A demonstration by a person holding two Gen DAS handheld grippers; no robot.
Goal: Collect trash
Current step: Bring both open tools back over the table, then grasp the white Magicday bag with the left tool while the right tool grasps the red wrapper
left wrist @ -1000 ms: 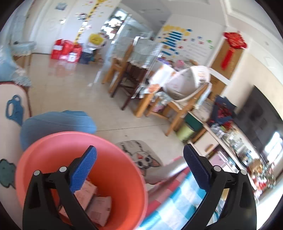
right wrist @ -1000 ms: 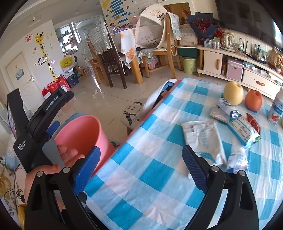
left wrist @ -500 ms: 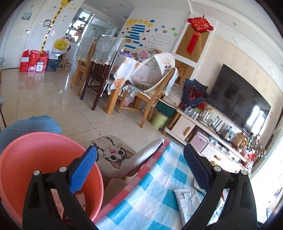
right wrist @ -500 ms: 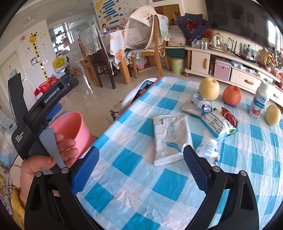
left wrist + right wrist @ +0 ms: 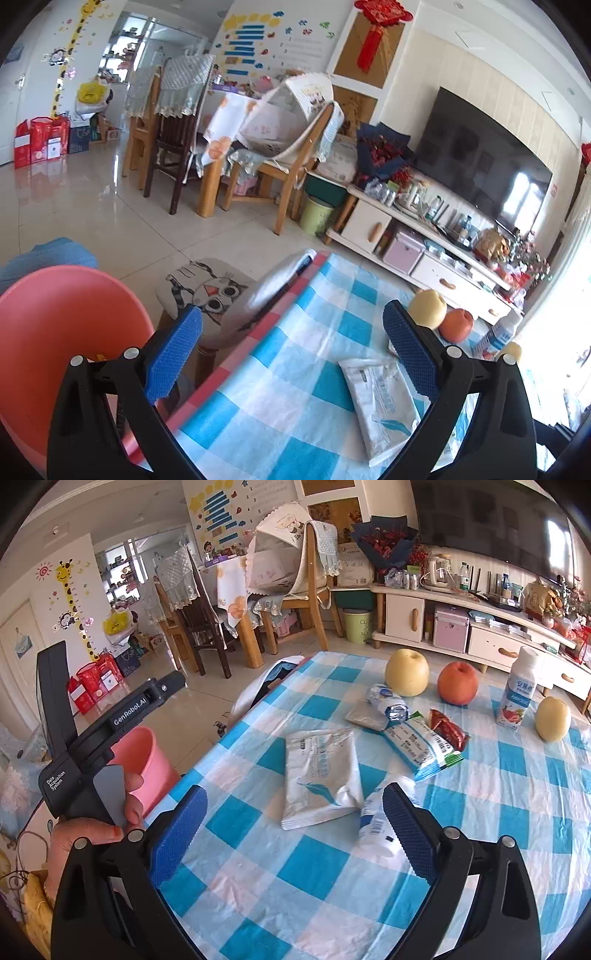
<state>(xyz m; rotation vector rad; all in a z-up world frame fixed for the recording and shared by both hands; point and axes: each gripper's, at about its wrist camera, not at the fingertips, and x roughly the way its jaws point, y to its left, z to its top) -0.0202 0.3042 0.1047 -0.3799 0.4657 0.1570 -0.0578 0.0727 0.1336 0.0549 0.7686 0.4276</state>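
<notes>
Home living room, television (image 5: 476, 162) on wall, dining chairs (image 5: 173, 122), checked tablecloth (image 5: 332, 849), giraffe height chart (image 5: 72, 602)

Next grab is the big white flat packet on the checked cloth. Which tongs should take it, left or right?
Probably right. The right tongs are open over the cloth with the white packet just ahead between the fingers. The left tongs, also open, hang over the table's edge by the pink bin.

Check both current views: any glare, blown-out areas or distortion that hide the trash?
Left wrist: right edge blown out by window light, washing out the bottle; white packet readable. Right wrist: evenly lit, wrappers sharp. Both: strong fisheye bending, dark corners.
</notes>
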